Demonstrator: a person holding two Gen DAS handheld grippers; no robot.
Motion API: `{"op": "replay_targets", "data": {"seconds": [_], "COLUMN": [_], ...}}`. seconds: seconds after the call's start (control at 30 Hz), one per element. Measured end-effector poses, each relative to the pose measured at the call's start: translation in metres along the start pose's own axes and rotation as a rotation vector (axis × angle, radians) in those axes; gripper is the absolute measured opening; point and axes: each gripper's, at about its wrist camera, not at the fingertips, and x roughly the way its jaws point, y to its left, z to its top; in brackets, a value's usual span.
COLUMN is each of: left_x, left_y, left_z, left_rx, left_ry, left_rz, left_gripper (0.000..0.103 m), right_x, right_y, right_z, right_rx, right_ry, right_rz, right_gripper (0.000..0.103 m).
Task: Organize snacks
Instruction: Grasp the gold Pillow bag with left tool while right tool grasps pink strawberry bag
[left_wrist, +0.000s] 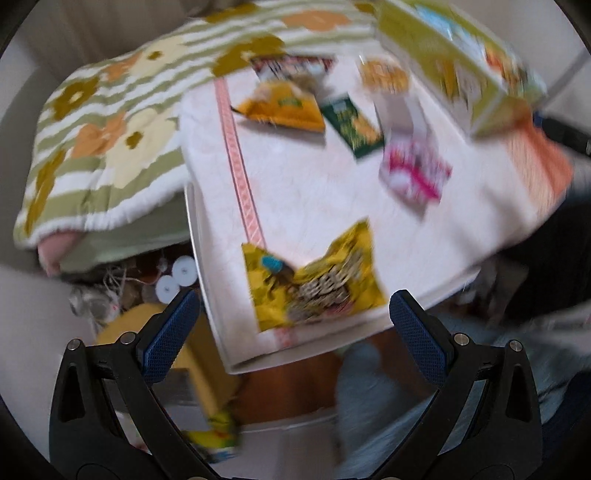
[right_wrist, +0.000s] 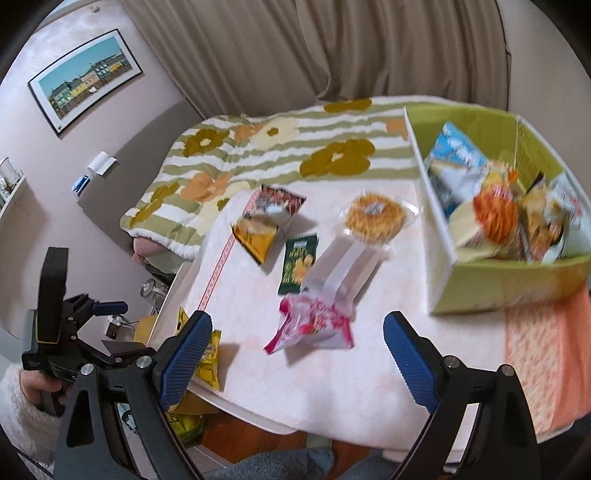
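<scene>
Loose snacks lie on a white-clothed table (right_wrist: 295, 380). A yellow packet (left_wrist: 314, 277) lies at the near left edge, just beyond my open, empty left gripper (left_wrist: 291, 314); it also shows in the right wrist view (right_wrist: 210, 358). A pink packet (right_wrist: 314, 325) lies just beyond my open, empty right gripper (right_wrist: 295, 350). Farther off are a green packet (right_wrist: 297, 264), an orange packet (right_wrist: 256, 236), a dark red packet (right_wrist: 280, 199) and a round pastry in clear wrap (right_wrist: 375, 216). A green box (right_wrist: 509, 280) at the right holds several snack bags.
A floral striped quilt (right_wrist: 258, 155) lies behind the table. Clutter sits on the floor left of the table (left_wrist: 162, 288). Beige curtains (right_wrist: 332, 48) hang at the back. The left hand-held gripper body (right_wrist: 62, 332) shows at the left of the right wrist view.
</scene>
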Motion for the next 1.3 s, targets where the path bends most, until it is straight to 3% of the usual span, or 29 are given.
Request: {"op": "replay_targets", "data": {"seconds": [0.33, 0.57, 0.73, 0.97, 1.13, 1.3], "left_x": [0.061, 0.098, 0.110, 0.118, 0.120, 0.117], "left_y": [-0.025, -0.045, -0.048, -0.052, -0.050, -0.055], "left_z": [0.018, 0.021, 0.027, 0.032, 0.036, 0.044], "left_rx": [0.377, 0.518, 0.515, 0.500, 0.467, 0.463], "left_ry": [0.228, 0.347, 0.372, 0.343, 0.337, 0.319], "left_rz": [-0.012, 0.000, -0.004, 0.006, -0.029, -0.027], "left_gripper": [0.102, 0.102, 0.103, 0.101, 0.075, 0.067], "right_x": [0.038, 0.065, 0.085, 0.110, 0.128, 0.139], "right_y": [0.000, -0.012, -0.014, -0.013, -0.016, -0.025], "right_z": [-0.019, -0.020, -0.022, -0.020, -0.015, -0.011], "right_rx": [0.047, 0.065, 0.067, 0.026, 0.016, 0.037], "right_ry": [0.098, 0.146, 0.185, 0.213, 0.223, 0.216], "right_rz": [-0.023, -0.015, -0.005, -0.005, 0.002, 0.002], "right_gripper": [0.093, 0.093, 0.093, 0.093, 0.093, 0.093]}}
